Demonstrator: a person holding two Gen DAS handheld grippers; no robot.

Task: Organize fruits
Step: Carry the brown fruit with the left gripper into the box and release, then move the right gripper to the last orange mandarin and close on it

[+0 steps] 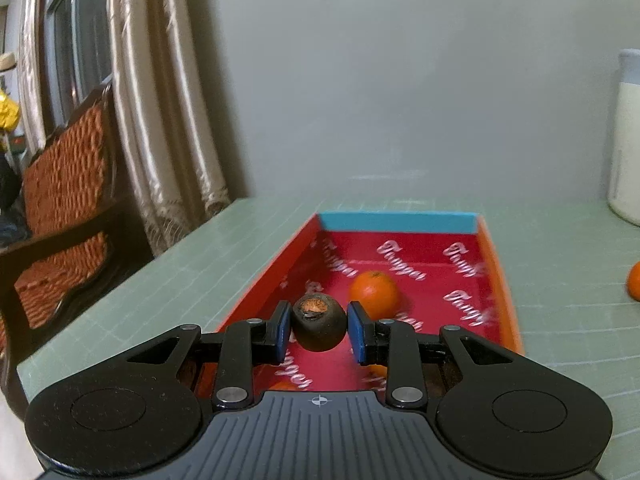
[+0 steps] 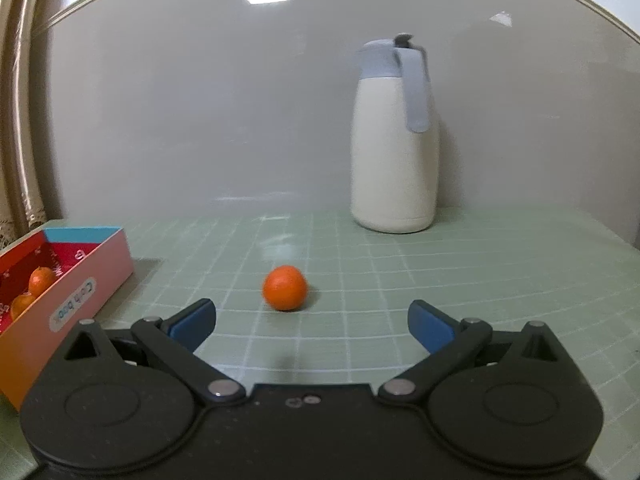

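Observation:
My left gripper (image 1: pixel 319 327) is shut on a small dark brown fruit (image 1: pixel 319 326) with an orange-brown patch on top, held over the near end of a red box (image 1: pixel 408 222). An orange (image 1: pixel 374 294) lies inside that box just beyond the gripper, and more orange shows under the fingers. My right gripper (image 2: pixel 312 322) stands open above the green mat, with a loose orange (image 2: pixel 285 288) lying a little beyond its fingertips. The same box (image 2: pixel 84 280) appears at the left of the right wrist view, with two oranges (image 2: pixel 34 290) inside.
A white jug with a grey lid (image 2: pixel 394 136) stands at the back by the wall. A wooden chair with orange cushions (image 1: pixel 68 184) and curtains (image 1: pixel 160 100) lie beyond the table's left edge. Another orange (image 1: pixel 634 286) sits right of the box.

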